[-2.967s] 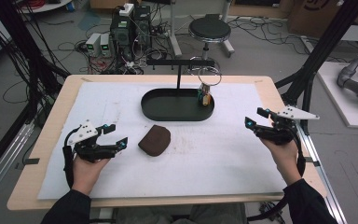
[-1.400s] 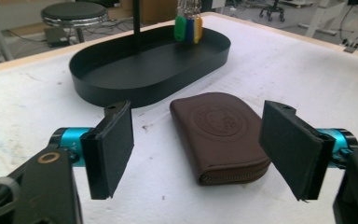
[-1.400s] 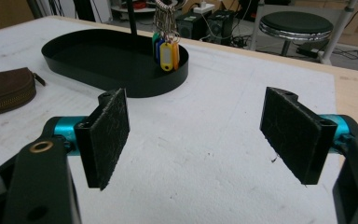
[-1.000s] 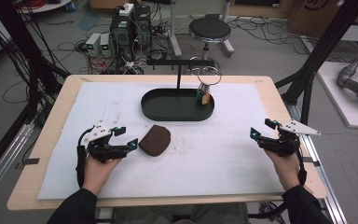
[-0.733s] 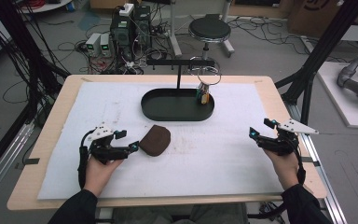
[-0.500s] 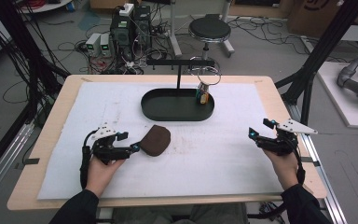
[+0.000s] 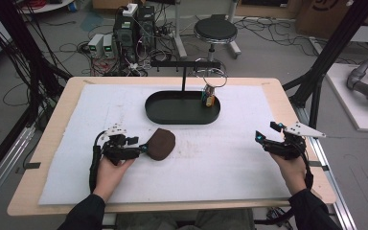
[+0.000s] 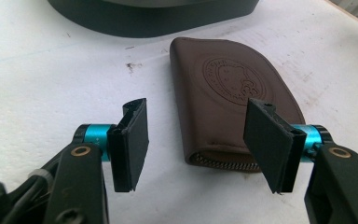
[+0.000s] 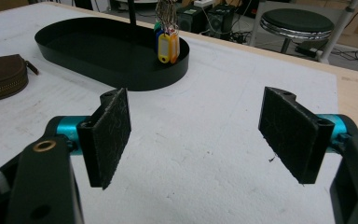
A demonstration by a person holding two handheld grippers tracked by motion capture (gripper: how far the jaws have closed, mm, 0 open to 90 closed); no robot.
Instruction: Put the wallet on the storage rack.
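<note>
Partly hiding the brown pouch [image 8: 228,98], the left claw [image 8: 196,140] narrows, gripping nothing.

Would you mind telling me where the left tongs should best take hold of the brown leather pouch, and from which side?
Probably at the zipped near end of the brown leather pouch, coming in low from the person's side. It lies flat on the white mat, and that narrow end already sits between the left tongs, whose jaws have just been closing without yet pressing it.
</note>
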